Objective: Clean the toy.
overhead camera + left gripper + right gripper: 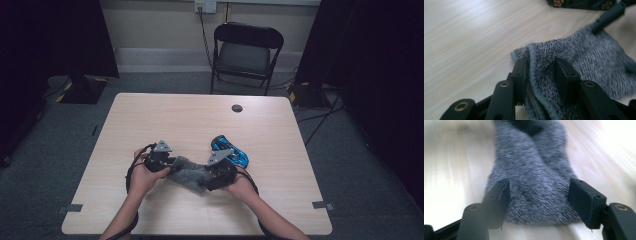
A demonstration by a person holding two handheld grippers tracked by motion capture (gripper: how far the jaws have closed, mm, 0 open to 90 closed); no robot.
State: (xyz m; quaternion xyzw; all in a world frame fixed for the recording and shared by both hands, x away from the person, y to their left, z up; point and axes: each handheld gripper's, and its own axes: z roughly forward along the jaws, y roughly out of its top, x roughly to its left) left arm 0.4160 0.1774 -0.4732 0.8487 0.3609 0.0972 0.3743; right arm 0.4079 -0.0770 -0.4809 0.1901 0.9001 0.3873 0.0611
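Grey knitted sock [189, 175] lies flat on the wooden table [175, 120], near the person's edge, stretched between both grippers. In the high view it sits at about 6 o'clock from the table's centre.

Left gripper [167, 161]: held in the left hand [142, 176], at 9 o'clock of the sock. In the left gripper view its 2 black jaws stand on either side of the sock's ribbed cuff [534, 62]; the cuff edge is bunched up between them. The left pad touches the fabric; whether the right pad presses on it I cannot tell.

Right gripper [220, 172]: held in the right hand [241, 186], at 3 o'clock of the sock. In the right gripper view the jaws stand wide apart above the sock's other end [534, 177], fabric visible between them, pads clear of it. That view is blurred.

Blue toy car [229, 150] rests on the table at 1 o'clock of the sock, just behind the right gripper. A black folding chair [246, 52] stands beyond the table's far edge at 12 o'clock.
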